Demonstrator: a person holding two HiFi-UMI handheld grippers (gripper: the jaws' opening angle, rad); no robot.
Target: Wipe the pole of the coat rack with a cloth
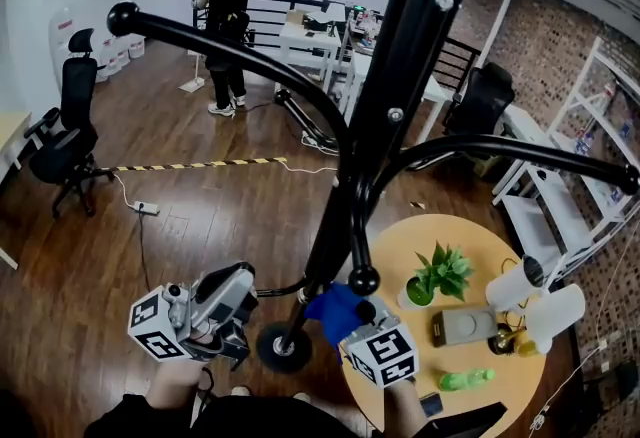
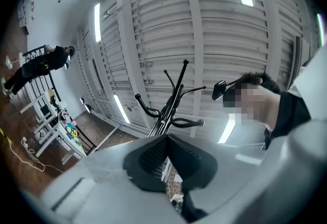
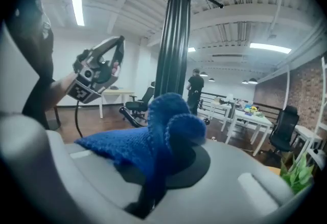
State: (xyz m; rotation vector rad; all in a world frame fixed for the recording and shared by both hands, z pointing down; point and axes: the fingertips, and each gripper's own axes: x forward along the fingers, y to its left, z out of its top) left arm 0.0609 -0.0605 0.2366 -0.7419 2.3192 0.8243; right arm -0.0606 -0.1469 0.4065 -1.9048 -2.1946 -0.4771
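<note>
Blue cloth (image 3: 153, 141): knitted and bunched; clamped in the jaws of the right hand-held gripper (image 1: 347, 318); one fold stands up above the jaws; a flap spreads left over the gripper body
Cloth position: low on the coat rack (image 1: 250, 51); just right of the pole (image 1: 390, 96); below a ball-tipped hook (image 1: 363, 279); contact with the pole cannot be told
Right hand-held gripper: closed on the cloth; pointed at the pole, which rises directly behind the cloth in the right gripper view
Left hand-held gripper (image 1: 238, 278): left of the pole; near the round base (image 1: 283, 346); apart from both; jaws narrow, a thin slit between the black pads, nothing in it; aimed upward at the hooks and ceiling
Coat rack: black; curved arms with ball ends spread left and right from the pole
Table (image 1: 400, 246): round, yellow top; near right of the rack; carries a potted plant (image 1: 440, 271) and a green object (image 1: 465, 379) lying near its near edge
Floor (image 1: 200, 216): dark wood boards
Far side: a person in black (image 1: 225, 16) stands beside white tables; an office chair (image 1: 65, 116) stands at far left
</note>
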